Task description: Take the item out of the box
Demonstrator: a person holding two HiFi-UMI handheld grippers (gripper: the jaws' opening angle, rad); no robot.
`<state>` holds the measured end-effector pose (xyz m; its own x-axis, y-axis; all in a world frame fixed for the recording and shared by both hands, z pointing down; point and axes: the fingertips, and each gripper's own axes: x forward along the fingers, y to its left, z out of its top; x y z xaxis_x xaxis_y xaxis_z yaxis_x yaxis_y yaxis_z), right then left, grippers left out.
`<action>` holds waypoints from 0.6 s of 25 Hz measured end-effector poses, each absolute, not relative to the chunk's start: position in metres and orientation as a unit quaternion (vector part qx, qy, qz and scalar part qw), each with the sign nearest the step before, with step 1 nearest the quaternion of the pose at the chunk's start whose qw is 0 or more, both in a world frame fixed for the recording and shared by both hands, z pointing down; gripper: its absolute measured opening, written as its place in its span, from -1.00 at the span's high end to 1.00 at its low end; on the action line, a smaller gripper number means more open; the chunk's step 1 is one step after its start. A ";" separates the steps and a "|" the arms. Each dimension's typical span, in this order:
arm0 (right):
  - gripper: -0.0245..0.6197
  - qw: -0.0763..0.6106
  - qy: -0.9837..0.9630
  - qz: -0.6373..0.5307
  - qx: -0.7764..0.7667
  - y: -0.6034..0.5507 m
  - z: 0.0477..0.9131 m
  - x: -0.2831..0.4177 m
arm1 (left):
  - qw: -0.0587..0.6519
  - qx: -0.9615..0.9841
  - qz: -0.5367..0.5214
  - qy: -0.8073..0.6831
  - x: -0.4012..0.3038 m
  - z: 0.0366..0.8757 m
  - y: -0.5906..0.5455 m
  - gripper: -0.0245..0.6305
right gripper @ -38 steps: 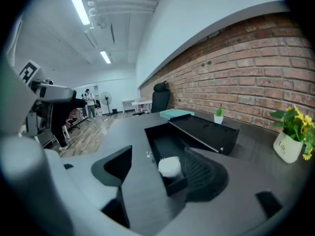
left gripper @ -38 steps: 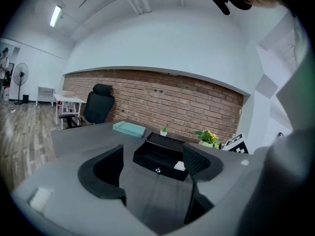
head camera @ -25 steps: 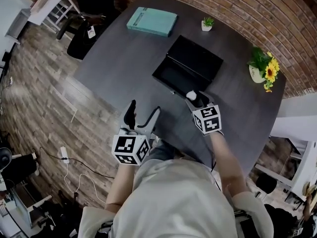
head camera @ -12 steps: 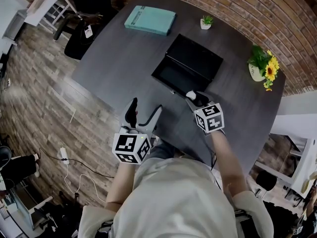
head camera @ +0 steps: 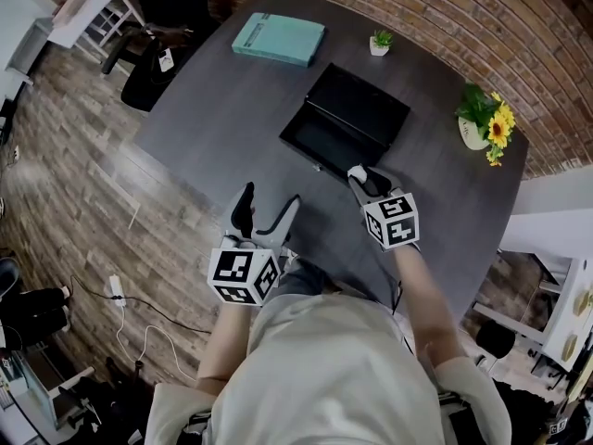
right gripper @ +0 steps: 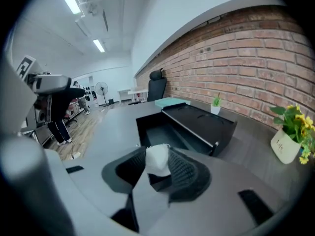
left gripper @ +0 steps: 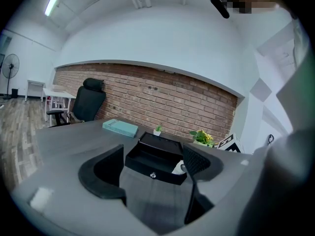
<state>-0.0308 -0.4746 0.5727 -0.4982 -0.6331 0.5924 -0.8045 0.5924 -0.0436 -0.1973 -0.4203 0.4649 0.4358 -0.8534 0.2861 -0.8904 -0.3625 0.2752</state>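
Note:
The black box (head camera: pixel 345 123) lies open in the middle of the dark table (head camera: pixel 213 128), lid folded back; the part of its inside that I see is bare. My right gripper (head camera: pixel 364 182) hovers at the box's near right corner, jaws closing with a small white item (head camera: pixel 357 172) between the pads. In the right gripper view the white item (right gripper: pixel 157 160) fills the gap of the right gripper (right gripper: pixel 156 165), with the box (right gripper: pixel 182 127) just beyond. My left gripper (head camera: pixel 267 213) stands open and holds nothing near the table's front edge; its view shows the box (left gripper: pixel 156 159) ahead.
A teal book (head camera: pixel 279 39) lies at the far left of the table, a small potted plant (head camera: pixel 380 43) at the far edge, a pot of sunflowers (head camera: pixel 486 123) at the right. An office chair (head camera: pixel 157 54) stands beyond the table's left corner.
The right gripper's jaws have narrowed around the white item. Both grippers stay almost where they were; the whole view has shifted slightly.

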 end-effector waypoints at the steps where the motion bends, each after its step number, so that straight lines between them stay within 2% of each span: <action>1: 0.46 0.263 -0.853 0.152 0.424 -0.473 0.566 -0.031 | 0.195 0.823 0.047 -0.531 -0.196 0.464 -0.418 -0.20; 15: 0.46 0.197 -0.883 0.092 0.416 -0.415 0.489 -0.023 | 0.171 0.807 0.027 -0.564 -0.173 0.440 -0.358 -0.20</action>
<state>-0.0226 -0.4146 0.4892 -0.5762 -0.6983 0.4247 -0.7711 0.6367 0.0007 -0.1735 -0.3583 0.4397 0.3621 -0.9017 0.2363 -0.9200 -0.3049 0.2461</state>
